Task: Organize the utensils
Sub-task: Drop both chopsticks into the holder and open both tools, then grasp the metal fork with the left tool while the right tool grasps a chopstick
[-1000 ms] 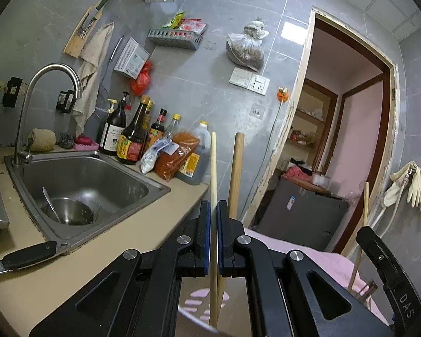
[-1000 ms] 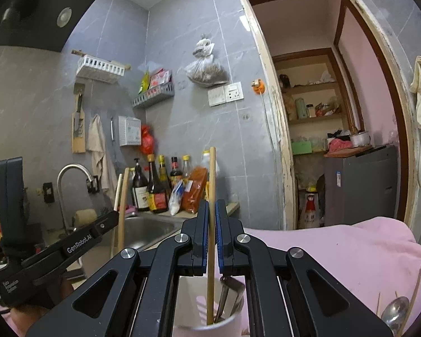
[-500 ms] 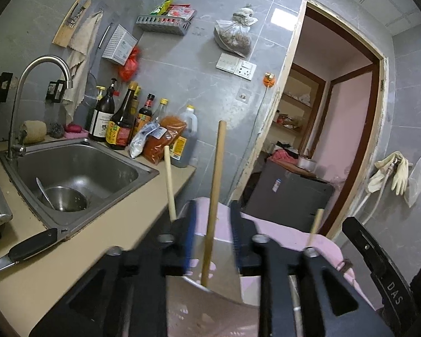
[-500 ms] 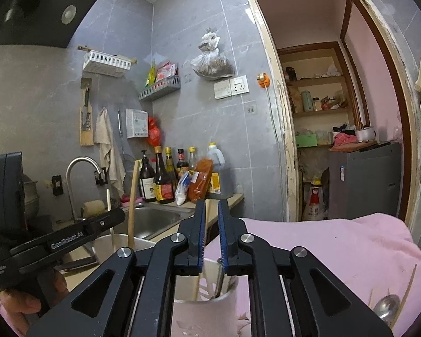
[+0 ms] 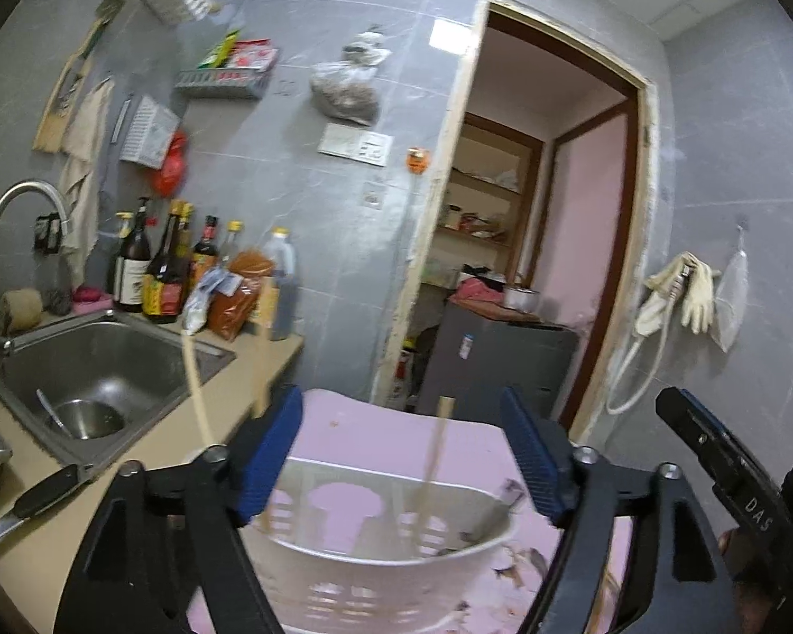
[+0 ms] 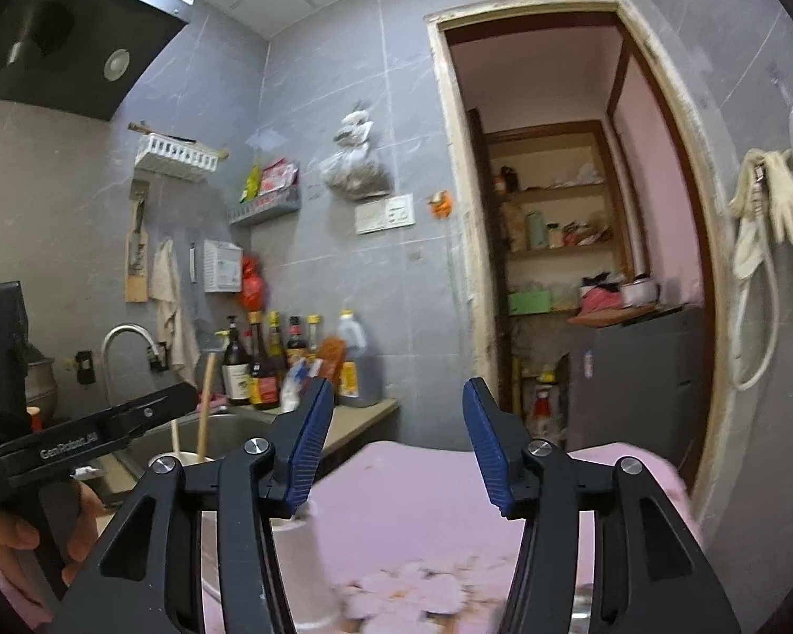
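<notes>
Counter (image 5: 37, 544) along my left side, carrying the sink (image 5: 95, 364) and a knife (image 5: 31, 502) lying flat near its front corner. Pink cloth (image 6: 428, 481) ahead, bearing the white holder (image 5: 375, 539), which sits directly below and between the parted jaws of my left gripper (image 5: 402, 454). Chopsticks (image 5: 433, 454) stand in the holder, long axes near upright, tilted and blurred; nothing is held. My right gripper (image 6: 396, 438) has its jaws wide and empty too, the holder low on its left. A spoon probably lies at the right view's blurred lower edge; the right gripper looks nearer to it.
</notes>
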{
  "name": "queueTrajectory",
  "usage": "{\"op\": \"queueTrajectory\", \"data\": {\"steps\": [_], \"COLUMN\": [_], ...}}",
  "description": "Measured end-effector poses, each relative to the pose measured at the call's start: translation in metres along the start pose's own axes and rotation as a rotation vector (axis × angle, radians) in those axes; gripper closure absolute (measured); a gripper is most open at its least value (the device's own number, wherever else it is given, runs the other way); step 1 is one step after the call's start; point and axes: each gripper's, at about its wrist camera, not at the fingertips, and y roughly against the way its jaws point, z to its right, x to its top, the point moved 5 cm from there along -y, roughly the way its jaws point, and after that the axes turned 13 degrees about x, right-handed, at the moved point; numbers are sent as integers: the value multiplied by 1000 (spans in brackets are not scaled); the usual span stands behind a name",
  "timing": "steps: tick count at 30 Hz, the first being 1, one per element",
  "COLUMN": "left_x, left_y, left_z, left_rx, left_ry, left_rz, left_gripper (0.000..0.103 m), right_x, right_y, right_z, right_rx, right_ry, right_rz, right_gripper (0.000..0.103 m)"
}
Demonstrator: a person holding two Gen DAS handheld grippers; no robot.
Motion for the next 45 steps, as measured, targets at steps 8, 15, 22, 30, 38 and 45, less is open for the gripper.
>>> {"op": "queueTrajectory", "data": {"steps": [8,15,22,30,38,45], "left_x": [-18,-42,-74,-117,-153,-169], "left_y": [9,6,-3,-21,-50,-76], "left_z": [48,87,118,135,145,150], "left_rx": [-83,-149,-181,-185,-193,-226], "left_ry": [-82,-165,-244,-327,-369,-343], "left_rz": [17,-52,-147,-302,-496,-668], "left_gripper": [3,3,3,3,6,36], "right_x": [7,2,-18,-48,-78,-104], "right_y": [57,90,103,102,84,60], "right_z": [29,54,82,109,133,147], "right_rx": [-79,-133,-177,-197,-216,-217], "right_ry": [30,30,-19,-103,-221,-286], "right_rz": [8,-20,-92,-209,-373,-535], "right_gripper": [22,2,0,0,8,34]}}
